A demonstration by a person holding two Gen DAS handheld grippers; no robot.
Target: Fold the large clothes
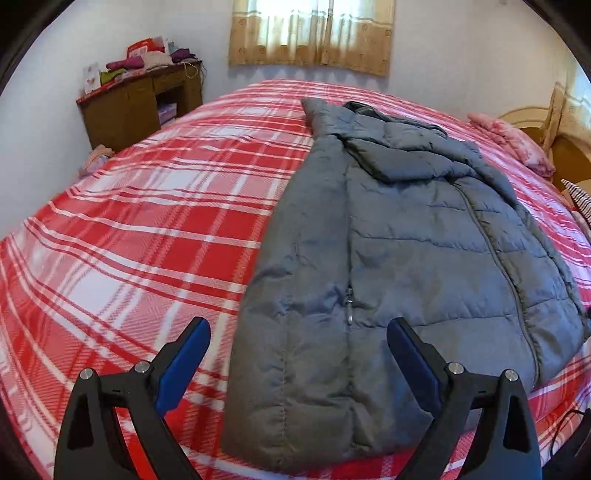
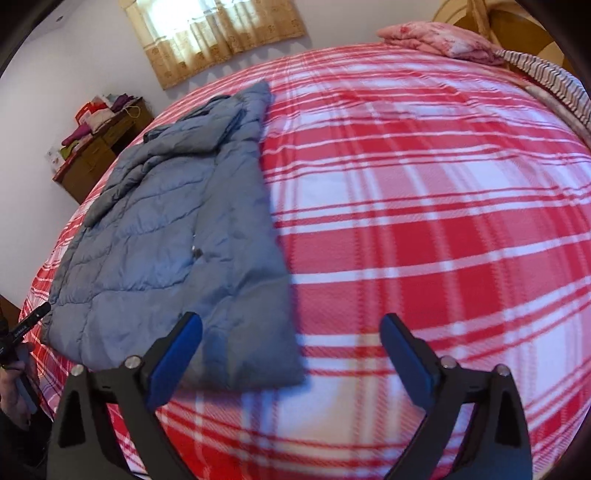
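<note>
A grey quilted puffer jacket (image 1: 399,266) lies on the red and white plaid bed (image 1: 140,229), folded lengthwise, hood at the far end, hem towards me. My left gripper (image 1: 298,328) is open and empty, held above the jacket's near left hem. In the right wrist view the jacket (image 2: 166,243) lies to the left on the bed (image 2: 424,221). My right gripper (image 2: 291,325) is open and empty, above the jacket's near right corner and the bare bedspread.
A brown desk (image 1: 136,99) piled with clothes stands at the far left wall. A curtained window (image 1: 314,33) is behind the bed. A pink pillow (image 2: 439,37) and striped bedding (image 2: 554,81) lie by the headboard on the right.
</note>
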